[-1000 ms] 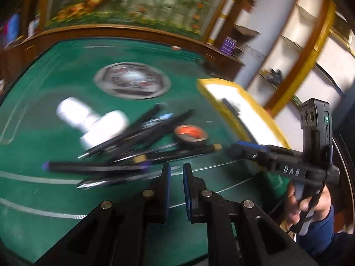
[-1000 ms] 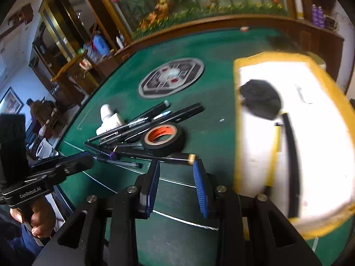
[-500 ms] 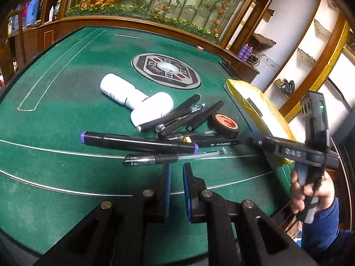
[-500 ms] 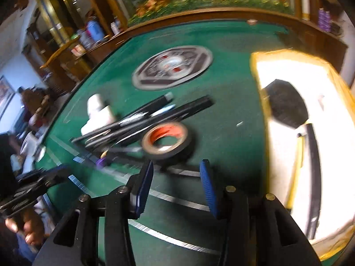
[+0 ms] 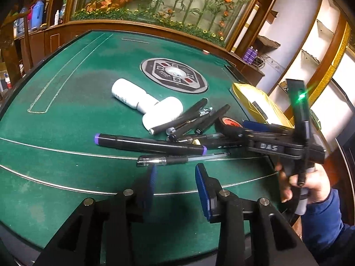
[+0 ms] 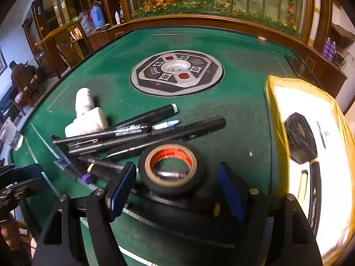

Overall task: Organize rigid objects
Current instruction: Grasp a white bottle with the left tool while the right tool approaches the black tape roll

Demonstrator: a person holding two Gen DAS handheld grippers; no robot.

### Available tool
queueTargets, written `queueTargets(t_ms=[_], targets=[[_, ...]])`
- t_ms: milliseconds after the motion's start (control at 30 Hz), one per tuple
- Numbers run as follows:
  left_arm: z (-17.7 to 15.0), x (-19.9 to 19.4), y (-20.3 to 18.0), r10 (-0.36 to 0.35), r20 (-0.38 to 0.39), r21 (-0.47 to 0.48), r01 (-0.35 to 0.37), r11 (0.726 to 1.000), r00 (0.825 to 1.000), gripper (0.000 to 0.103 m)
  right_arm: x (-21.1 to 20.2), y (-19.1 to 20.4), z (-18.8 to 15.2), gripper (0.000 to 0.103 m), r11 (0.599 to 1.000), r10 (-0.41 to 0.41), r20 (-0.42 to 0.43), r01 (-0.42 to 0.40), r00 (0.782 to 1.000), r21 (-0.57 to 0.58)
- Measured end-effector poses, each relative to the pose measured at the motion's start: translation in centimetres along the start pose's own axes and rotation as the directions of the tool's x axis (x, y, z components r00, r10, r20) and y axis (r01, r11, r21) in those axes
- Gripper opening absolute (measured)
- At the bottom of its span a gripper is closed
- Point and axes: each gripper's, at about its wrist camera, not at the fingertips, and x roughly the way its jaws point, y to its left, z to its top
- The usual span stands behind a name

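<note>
Fingers spread wide, flanking tape roll.

Both tools are matte black plastic. The left hand-held gripper has two broad black arms, each with round silver screw heads, ending in flat blue ribbed pads. The right hand-held gripper is built alike; from the left camera its body bears "DAS" in grey letters, a green light and a black cable. The bare right hand wears a blue sleeve
</note>
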Motion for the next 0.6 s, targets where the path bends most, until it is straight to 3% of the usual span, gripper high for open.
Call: queueTargets(t_ms=[33,100,233,333,433,600], targets=[[0.1,0.0,0.0,0.009,-0.002,-0.001,-0.009,1.0,1.0,0.037,0.5,-0.2,0.1,0.063,1.0,0.011,-0.012,-0.011,1.0,0.013],[0.5,-0.1,0.0,0.029,-0.005,0.0,-0.029,1.0,1.0,0.038,0.8,-0.5,0.1,0.061,0.998,0.042,-0.017,-0.041,0.999,0.053],[2.9,-0.1,1.1,0.044,-0.005,-0.06,-0.044,0.997,0.999,0.041,0.0,-1.0,-0.3,0.061,0.993,0.062,0.076,-0.069,0.995,0.093],[5.8,0.8,2.6,0.064,-0.032,-0.171,-0.068,0.983,0.997,0.041,-0.5,-2.0,-0.6,0.061,0.985,0.085,0.162,-0.107,0.983,0.137],[8.5,2.7,4.1,0.053,-0.067,-0.271,-0.069,0.96,0.996,0.041,-1.3,-2.7,-0.6,0.061,0.976,0.111,0.211,-0.146,0.971,0.158],[11.1,6.7,6.7,0.062,-0.126,-0.435,-0.112,0.894,0.99,0.041,-2.1,-2.6,-0.6,0.061,0.97,0.156,0.24,-0.195,0.958,0.148]])
